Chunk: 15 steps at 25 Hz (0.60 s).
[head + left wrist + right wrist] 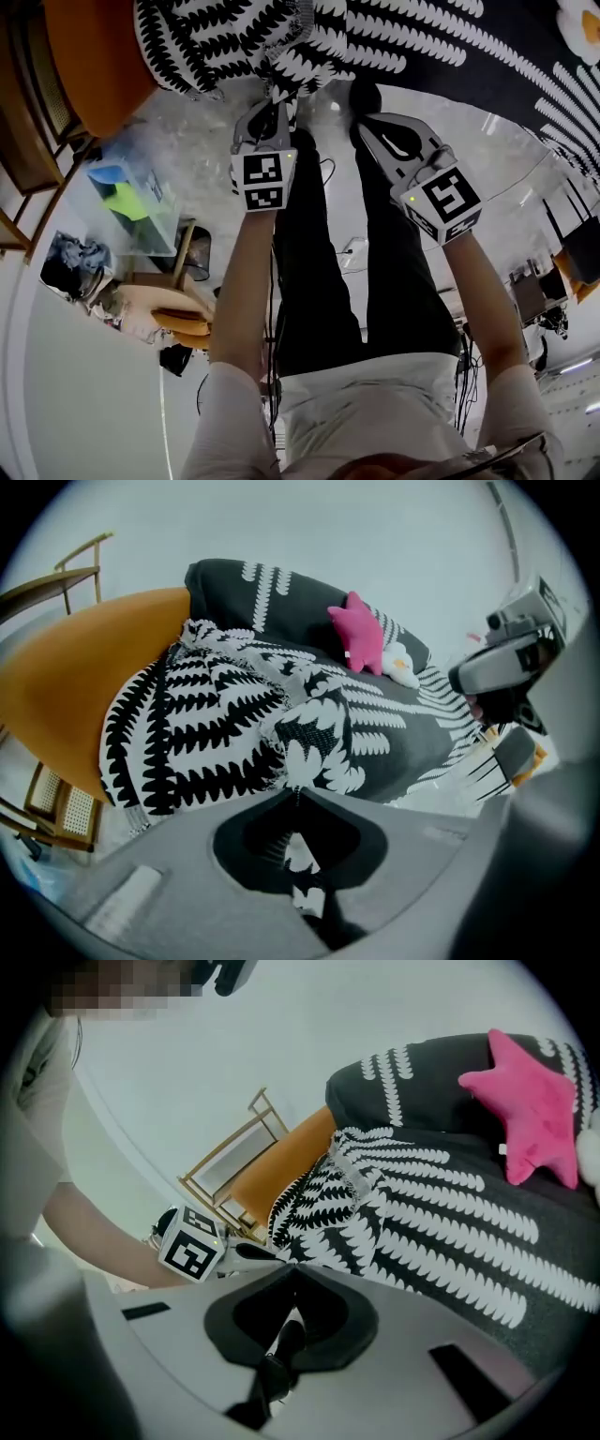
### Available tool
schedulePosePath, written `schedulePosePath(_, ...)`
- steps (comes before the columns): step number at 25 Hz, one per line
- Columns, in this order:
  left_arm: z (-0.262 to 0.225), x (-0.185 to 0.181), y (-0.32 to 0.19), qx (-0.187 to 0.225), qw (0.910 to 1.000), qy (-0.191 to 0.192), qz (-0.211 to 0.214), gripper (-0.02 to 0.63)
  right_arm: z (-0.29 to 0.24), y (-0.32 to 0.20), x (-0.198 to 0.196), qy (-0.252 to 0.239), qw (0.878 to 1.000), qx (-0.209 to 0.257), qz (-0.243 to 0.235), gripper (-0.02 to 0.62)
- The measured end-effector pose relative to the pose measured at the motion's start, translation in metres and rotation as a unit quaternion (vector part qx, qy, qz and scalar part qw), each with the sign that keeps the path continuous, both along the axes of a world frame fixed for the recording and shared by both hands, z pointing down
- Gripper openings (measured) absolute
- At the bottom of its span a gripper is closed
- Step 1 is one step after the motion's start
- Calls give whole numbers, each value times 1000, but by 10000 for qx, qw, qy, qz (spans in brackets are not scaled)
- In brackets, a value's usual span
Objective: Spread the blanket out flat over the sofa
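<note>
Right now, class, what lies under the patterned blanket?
An orange seat pokes out at the left of the blanket. Whatever else lies beneath is covered and cannot be seen.

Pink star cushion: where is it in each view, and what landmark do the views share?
Head view: not in it.
Left gripper view: the pink star cushion lies above centre, on dark fern-patterned fabric.
Right gripper view: it lies at the upper right, on that fabric.
Shared landmark: the orange seat: head view top left, left gripper view left, right gripper view centre.
</note>
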<state>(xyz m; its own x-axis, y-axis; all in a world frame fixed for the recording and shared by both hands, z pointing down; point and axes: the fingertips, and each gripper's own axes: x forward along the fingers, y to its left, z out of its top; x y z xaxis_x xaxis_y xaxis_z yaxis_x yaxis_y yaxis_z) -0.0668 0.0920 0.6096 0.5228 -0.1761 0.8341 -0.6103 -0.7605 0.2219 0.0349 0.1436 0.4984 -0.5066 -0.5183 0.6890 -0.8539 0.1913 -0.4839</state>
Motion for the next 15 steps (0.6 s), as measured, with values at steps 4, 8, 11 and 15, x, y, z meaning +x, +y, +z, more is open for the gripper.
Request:
schedulePosePath(4, -14, -21, -6, 20, 9996, -32, -264, 23, -11, -2, -6, 4, 9999, 33, -138, 5)
schedulePosePath(8, -24, -45, -10, -21, 9983, -52, -573, 23, -20, -5, -11, 35, 9997, 58, -252, 5)
schedulePosePath(11, -15, -81, -23, -77, 9957, -83, -919, 23, -11, -18, -31, 14, 9993, 56, -371, 5)
schedulePosePath(15, -10, -126, -36, -90, 9914, -151, -1297, 23, -5, -28, -58, -32, 9989, 64, -471, 5)
